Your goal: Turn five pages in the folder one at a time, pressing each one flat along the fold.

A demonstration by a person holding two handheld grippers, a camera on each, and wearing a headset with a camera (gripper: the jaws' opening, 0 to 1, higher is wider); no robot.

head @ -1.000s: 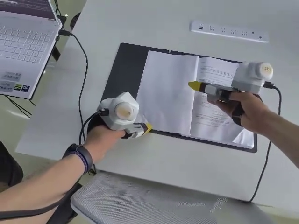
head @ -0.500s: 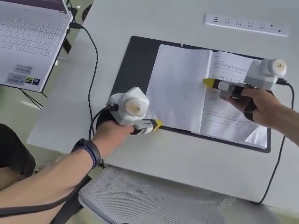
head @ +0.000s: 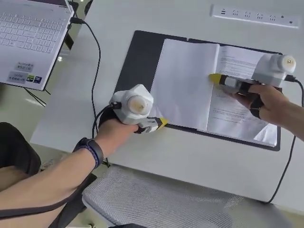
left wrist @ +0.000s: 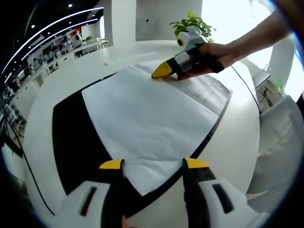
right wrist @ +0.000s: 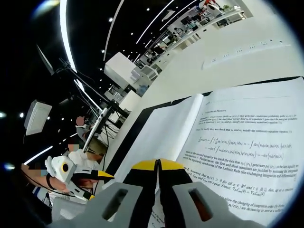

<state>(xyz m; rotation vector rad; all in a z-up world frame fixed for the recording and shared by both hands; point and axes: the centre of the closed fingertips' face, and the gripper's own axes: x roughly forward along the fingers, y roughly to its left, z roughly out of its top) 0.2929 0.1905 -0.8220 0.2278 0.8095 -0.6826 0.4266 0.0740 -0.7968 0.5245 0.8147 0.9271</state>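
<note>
Folder lies open on the table. A strip of its black cover shows left of the pages.

Left gripper: jaws wide, nothing held. It sits at the folder's near edge, and the near corner of the blank page lies between the tips. Can't tell if they touch the paper.

Right gripper: jaws narrow, all but closed, nothing between them. Tip is on the printed page, just right of the fold and toward the far end.

The two grippers are well apart, with the blank page spanning between them.
</note>
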